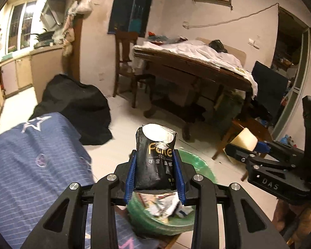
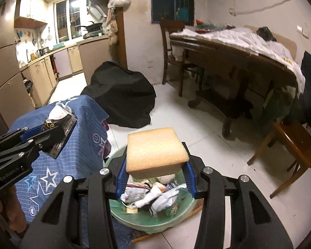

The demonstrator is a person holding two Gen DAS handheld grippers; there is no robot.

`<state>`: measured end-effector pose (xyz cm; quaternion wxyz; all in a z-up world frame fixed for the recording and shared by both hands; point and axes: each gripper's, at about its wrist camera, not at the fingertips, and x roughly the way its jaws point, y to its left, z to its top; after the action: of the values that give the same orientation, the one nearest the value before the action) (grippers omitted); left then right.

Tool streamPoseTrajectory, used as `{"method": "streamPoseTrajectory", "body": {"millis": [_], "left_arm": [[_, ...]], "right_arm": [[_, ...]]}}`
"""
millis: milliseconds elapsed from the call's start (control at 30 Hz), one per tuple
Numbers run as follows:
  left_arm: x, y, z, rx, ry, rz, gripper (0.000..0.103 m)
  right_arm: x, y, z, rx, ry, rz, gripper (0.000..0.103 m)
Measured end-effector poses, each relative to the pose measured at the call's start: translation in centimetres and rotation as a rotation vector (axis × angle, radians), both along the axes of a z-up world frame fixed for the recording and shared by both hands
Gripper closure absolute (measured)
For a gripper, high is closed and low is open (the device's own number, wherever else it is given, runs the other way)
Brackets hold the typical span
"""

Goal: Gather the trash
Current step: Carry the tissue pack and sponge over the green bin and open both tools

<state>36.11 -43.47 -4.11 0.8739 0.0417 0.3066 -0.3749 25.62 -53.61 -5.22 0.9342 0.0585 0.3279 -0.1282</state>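
My left gripper (image 1: 155, 166) is shut on a black tissue packet (image 1: 155, 155) with gold lettering, held upright over the green-lined trash bin (image 1: 199, 166). My right gripper (image 2: 154, 173) is shut on a tan sponge block (image 2: 155, 151), also above the trash bin (image 2: 176, 215), which holds crumpled paper and wrappers. In the left wrist view the right gripper (image 1: 253, 145) appears at the right with the sponge block (image 1: 246, 139). At the left of the right wrist view, the left gripper (image 2: 51, 132) carries the tissue packet (image 2: 60, 122).
A blue star-patterned cloth (image 2: 72, 137) covers furniture left of the bin. A black covered heap (image 2: 122, 95) lies on the white tile floor. A wooden table (image 2: 238, 56) with white sheets, a chair (image 2: 172, 47) and a low stool (image 2: 292, 143) stand to the right.
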Motion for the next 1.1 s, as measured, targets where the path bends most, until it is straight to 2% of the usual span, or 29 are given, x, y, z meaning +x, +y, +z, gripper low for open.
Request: {"method": "streamPoseTrajectory", "body": {"millis": [533,867,1100], "left_arm": [[4.0,-5.6,-4.4,0.053,0.151,-0.051,0.069],[5.6,-7.3,-6.7,0.095,0.189,-0.050,0.069],[6.2,-7.7,-8.1,0.109,0.199,-0.047,0.069]], "right_arm": [[1.8,-4.6,-3.0,0.139,0.149,0.008,0.060],[2.5,-5.9,-4.5,0.173,0.219,0.032,0.060],[2.7,-6.2,-4.9,0.180,0.226,0.042,0.060]]}}
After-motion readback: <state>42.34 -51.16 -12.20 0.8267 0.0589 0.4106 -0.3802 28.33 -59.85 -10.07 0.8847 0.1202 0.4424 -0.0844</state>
